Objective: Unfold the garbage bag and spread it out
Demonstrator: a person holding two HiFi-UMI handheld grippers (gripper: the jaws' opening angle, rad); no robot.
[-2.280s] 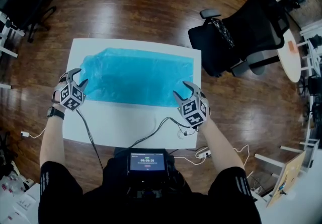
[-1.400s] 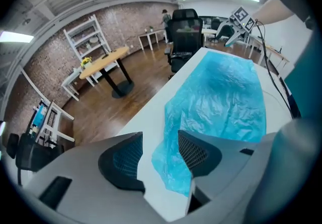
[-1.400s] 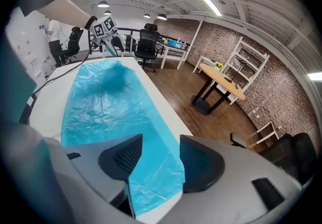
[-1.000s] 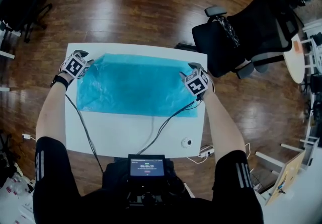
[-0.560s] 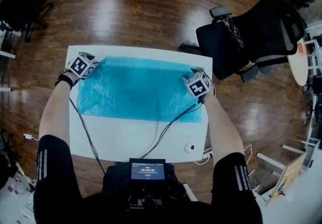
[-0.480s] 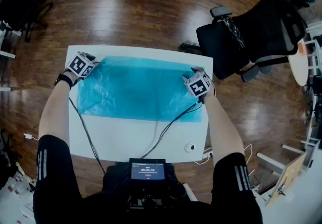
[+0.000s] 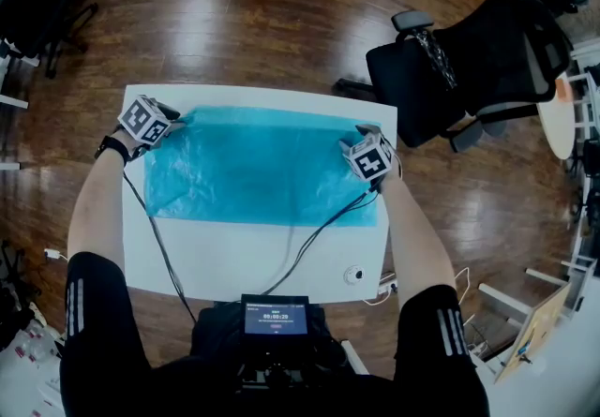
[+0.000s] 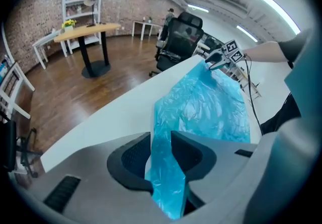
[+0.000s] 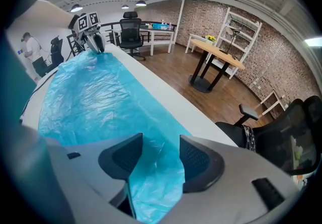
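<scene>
The blue garbage bag (image 7: 262, 167) lies spread flat across the white table (image 7: 244, 256). At its far left corner is my left gripper (image 7: 173, 113). In the left gripper view a bunched strip of the bag (image 8: 206, 107) runs between the left gripper's (image 8: 161, 140) jaws, which are closing with a gap still showing. At the far right corner is my right gripper (image 7: 361, 132). In the right gripper view the right gripper (image 9: 161, 142) stands open, with the bag (image 9: 90, 97) lying loose between the pads. Each gripper shows small in the other's view, at the opposite corner.
A black office chair (image 7: 469, 59) stands past the table's right far corner. A small round white object (image 7: 353, 273) sits near the front right edge. Cables (image 7: 309, 232) trail across the near half of the table to a screen device (image 7: 275, 314).
Both grippers went from the bag's near edge to its far corners. Over the last half second the left gripper edged slightly left; the right one held still.
</scene>
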